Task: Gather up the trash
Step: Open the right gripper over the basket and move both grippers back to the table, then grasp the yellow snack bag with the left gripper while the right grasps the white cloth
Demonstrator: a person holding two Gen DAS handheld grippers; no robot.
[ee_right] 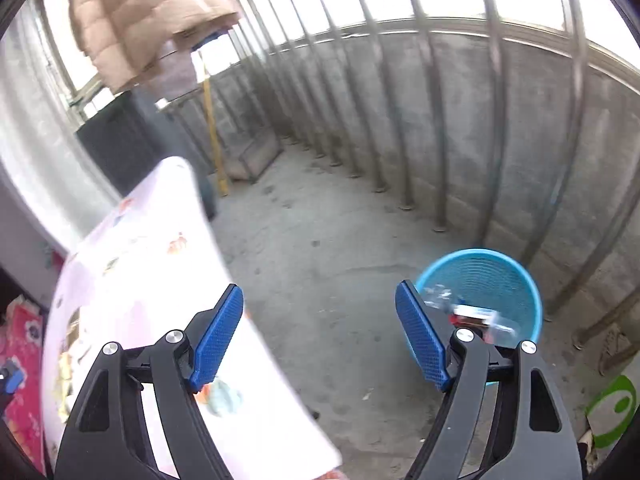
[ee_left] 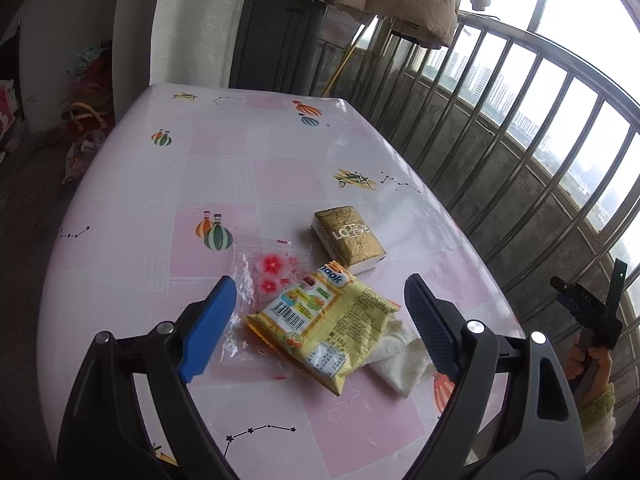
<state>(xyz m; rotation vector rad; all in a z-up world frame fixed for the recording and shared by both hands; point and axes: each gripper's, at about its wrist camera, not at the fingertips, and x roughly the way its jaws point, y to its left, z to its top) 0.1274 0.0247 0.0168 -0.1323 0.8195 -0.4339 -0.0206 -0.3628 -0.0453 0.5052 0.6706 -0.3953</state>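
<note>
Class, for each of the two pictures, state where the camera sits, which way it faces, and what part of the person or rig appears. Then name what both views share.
Left wrist: on the left gripper, open, looking down at the yellow snack packet on the table; the person's right hand shows at the right edge.
Right wrist: on the right gripper, open, facing the balcony floor and blue basket; only its own fingers show.
Shared: the pink-patterned table, railing, hanging jacket.

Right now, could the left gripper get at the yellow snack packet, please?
Probably yes: the left gripper has its jaws open on either side of the yellow snack packet, which lies uppermost on the table.
</note>
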